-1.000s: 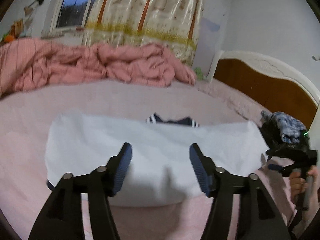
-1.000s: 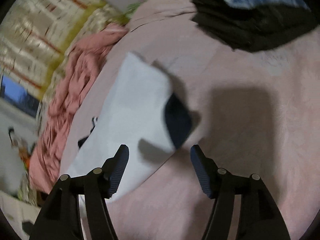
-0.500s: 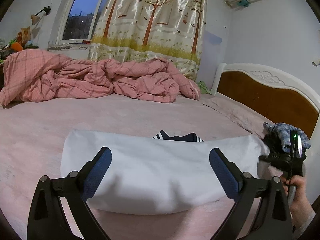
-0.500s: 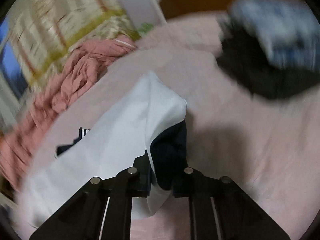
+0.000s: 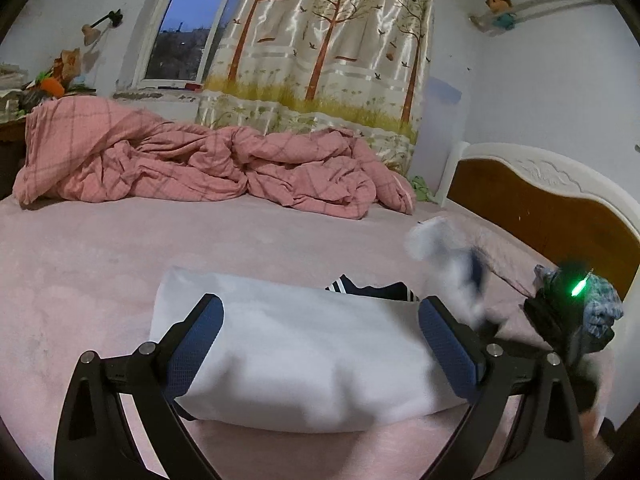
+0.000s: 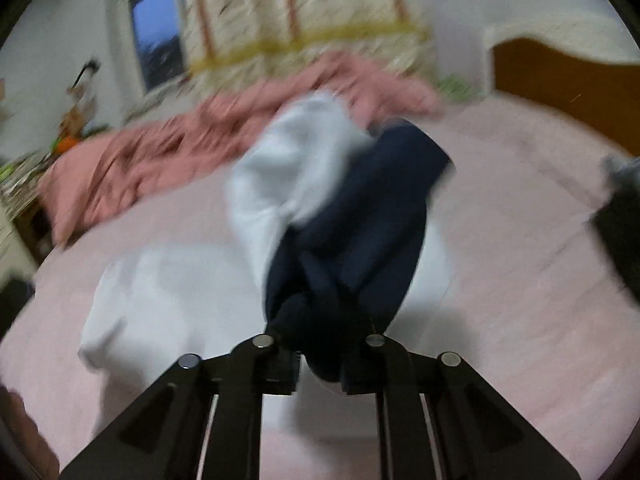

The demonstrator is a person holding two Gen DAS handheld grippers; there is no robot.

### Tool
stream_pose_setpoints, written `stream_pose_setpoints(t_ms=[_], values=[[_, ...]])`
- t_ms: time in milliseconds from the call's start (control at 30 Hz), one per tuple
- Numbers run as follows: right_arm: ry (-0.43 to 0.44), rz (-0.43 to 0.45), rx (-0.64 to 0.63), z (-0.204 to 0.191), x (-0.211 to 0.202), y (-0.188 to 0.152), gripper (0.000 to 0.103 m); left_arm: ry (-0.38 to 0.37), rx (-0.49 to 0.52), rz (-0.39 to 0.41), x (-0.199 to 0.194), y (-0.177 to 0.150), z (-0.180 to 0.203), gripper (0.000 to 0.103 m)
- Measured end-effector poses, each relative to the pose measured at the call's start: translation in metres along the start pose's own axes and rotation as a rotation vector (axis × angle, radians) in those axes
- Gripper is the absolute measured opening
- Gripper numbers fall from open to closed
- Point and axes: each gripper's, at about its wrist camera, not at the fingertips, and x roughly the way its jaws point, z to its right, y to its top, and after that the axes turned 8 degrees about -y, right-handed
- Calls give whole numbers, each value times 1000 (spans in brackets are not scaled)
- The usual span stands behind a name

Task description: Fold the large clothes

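While the white shirt lies mostly flat on the pink bedsheet, its right end is lifted off the bed, pinched in the right gripper. The right jaws are nearly closed on a bunched navy sleeve, with white fabric rising behind it; right wrist view is motion-blurred. In the left wrist view that raised end shows as a blurred white-and-navy lump above the shirt's right side. The right gripper's body sits low at the right edge, with a green light lit on it.

The left gripper has jaws spread wide, nothing between the pads, hanging over the near edge of the shirt. Blue pads frame the folded body from either side without touching it. Its jaws have just been opening; right jaws have just been closing, onto the sleeve.

The navy collar with white stripes peeks out at the shirt's far edge. The crumpled pink plaid duvet sits along the far side of the bed, under the tree-print curtain and window. The wooden headboard is at right, and a dark and blue pile of clothes near it, partly hidden behind the right gripper.
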Motion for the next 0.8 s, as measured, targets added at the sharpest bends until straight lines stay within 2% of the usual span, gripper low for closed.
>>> stream_pose_setpoints(t_ms=[67, 133, 167, 200, 233, 267, 300, 433, 533, 600, 700, 767, 800], values=[[14, -64, -23, -13, 14, -10, 15, 3, -4, 8, -3, 1, -2, 98], [4, -44, -26, -16, 13, -17, 18, 7, -1, 16, -5, 3, -5, 98], [6, -31, -25, -15, 9, -20, 24, 10, 1, 19, -6, 3, -6, 98], [38, -30, -26, -13, 5, -20, 41, 13, 1, 22, -7, 3, -7, 98], [95, -42, -33, -12, 2, -21, 54, 15, -1, 23, -7, 4, -9, 98], [160, -50, -49, -11, -3, -22, 63, 16, -8, 22, -6, 4, -11, 98], [194, -45, -68, -10, -9, -24, 63, 15, -16, 19, -6, 4, -13, 98], [235, 4, -118, -8, -31, -33, 63, 12, -50, 11, -4, 4, -19, 98], [202, 68, -81, 5, -48, -28, 64, 19, -45, 15, -6, 5, -19, 97], [132, 121, -70, 14, -55, -19, 78, 25, -30, 17, -6, 5, -17, 97], [-8, 164, -87, 14, -50, 4, 78, 42, -3, 19, -7, 3, -13, 98], [36, 151, -58, 15, -38, 21, 76, 54, 14, 15, -6, 2, -11, 98], [77, 128, -42, 15, -30, 29, 66, 75, 29, 6, -4, 2, -9, 98]])
